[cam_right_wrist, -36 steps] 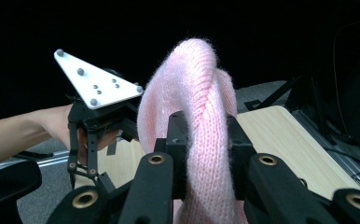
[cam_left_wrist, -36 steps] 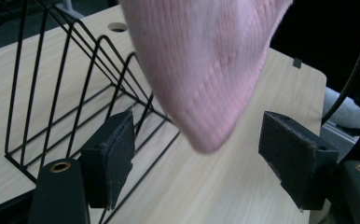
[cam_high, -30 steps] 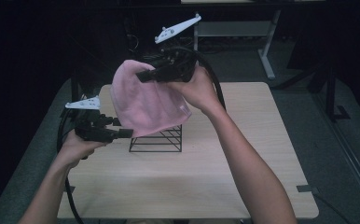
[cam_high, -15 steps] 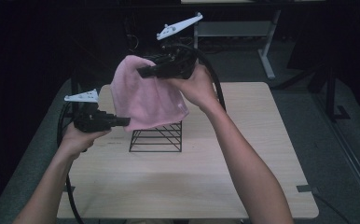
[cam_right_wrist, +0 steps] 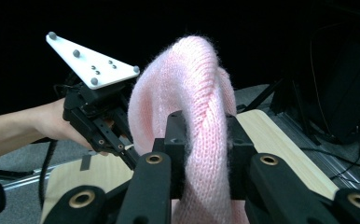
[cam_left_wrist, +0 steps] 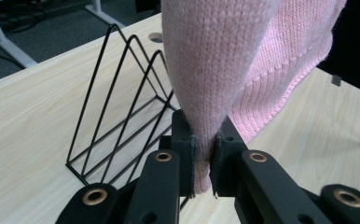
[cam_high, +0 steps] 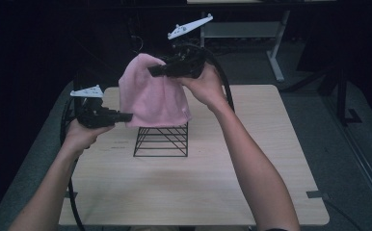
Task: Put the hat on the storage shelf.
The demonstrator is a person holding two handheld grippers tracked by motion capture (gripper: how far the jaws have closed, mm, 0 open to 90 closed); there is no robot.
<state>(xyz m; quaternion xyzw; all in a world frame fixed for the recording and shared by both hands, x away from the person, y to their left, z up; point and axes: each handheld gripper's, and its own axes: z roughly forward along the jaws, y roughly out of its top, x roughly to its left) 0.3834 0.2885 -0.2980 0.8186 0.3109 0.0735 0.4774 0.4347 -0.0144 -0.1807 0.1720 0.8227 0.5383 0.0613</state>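
Note:
A pink knitted cloth (cam_high: 150, 96) hangs in the air above a black wire rack (cam_high: 162, 139) on the wooden table (cam_high: 251, 163). My right gripper (cam_high: 154, 71) is shut on the cloth's top, high over the table's far side. My left gripper (cam_high: 127, 116) is shut on the cloth's lower left edge, level with the rack's top. In the left gripper view the knit (cam_left_wrist: 225, 70) is pinched between the pads (cam_left_wrist: 190, 158), with the rack (cam_left_wrist: 117, 107) behind. In the right gripper view a thick fold of knit (cam_right_wrist: 201, 121) fills the jaws, and the left gripper (cam_right_wrist: 129, 156) shows beyond.
The rack stands near the table's middle, slightly left and back. White table legs (cam_high: 275, 53) and dark floor lie beyond the far edge. A cable (cam_high: 225, 82) loops from the right gripper. Bare tabletop spreads in front and to the right.
The left gripper has moved up and slightly left with the cloth's edge. The cloth now hangs straighter between the two grippers. The right gripper has barely moved.

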